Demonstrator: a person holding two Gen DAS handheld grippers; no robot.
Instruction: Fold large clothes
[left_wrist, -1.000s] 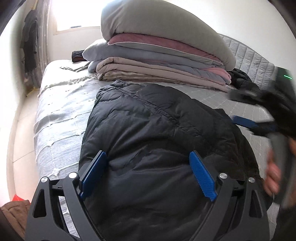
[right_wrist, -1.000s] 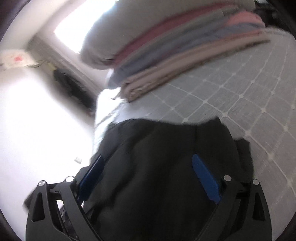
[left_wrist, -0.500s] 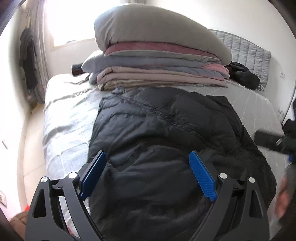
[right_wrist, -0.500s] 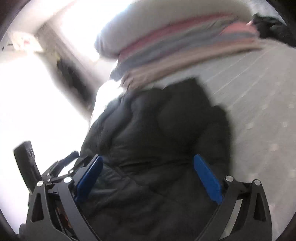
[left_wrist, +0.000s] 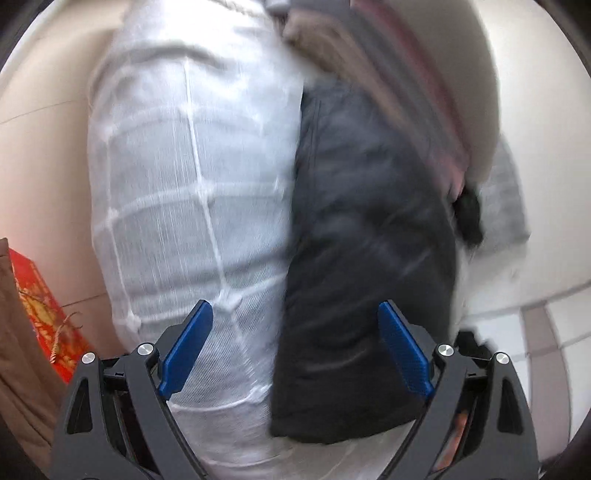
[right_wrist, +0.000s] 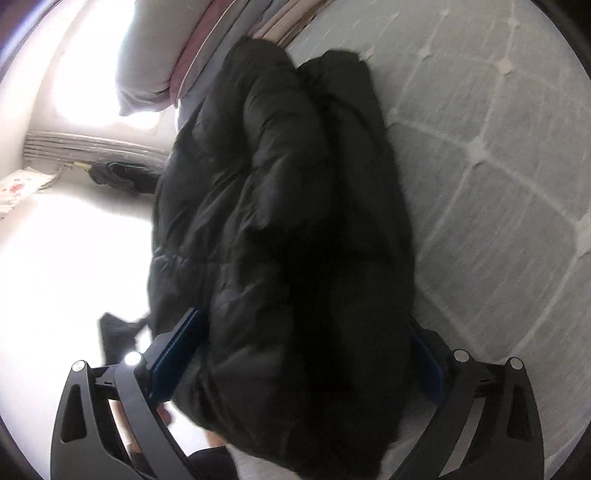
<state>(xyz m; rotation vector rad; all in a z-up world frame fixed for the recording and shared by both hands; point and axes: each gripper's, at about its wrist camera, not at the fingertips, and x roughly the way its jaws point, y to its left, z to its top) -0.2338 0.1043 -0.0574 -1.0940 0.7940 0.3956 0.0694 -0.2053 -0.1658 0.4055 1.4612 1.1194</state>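
Bulging between the right gripper (right_wrist: 295, 354) wide jaws, black jacket (right_wrist: 280, 221), left gripper (left_wrist: 295, 347) jaws spread, empty.

Grey quilted bed (right_wrist: 498, 155) (pale grid stitching) under black puffer jacket (right_wrist: 280, 229) and stacked bedding (right_wrist: 177, 55).

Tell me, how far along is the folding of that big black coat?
Early on, it seems. The black puffer jacket lies bunched lengthwise on the bed cover, so perhaps one rough fold is made. In hand: the right gripper has its wide-spread fingers around the jacket's near end, while the left gripper hovers open, holding nothing. Left: folding it compact, like the stacked bedding behind.
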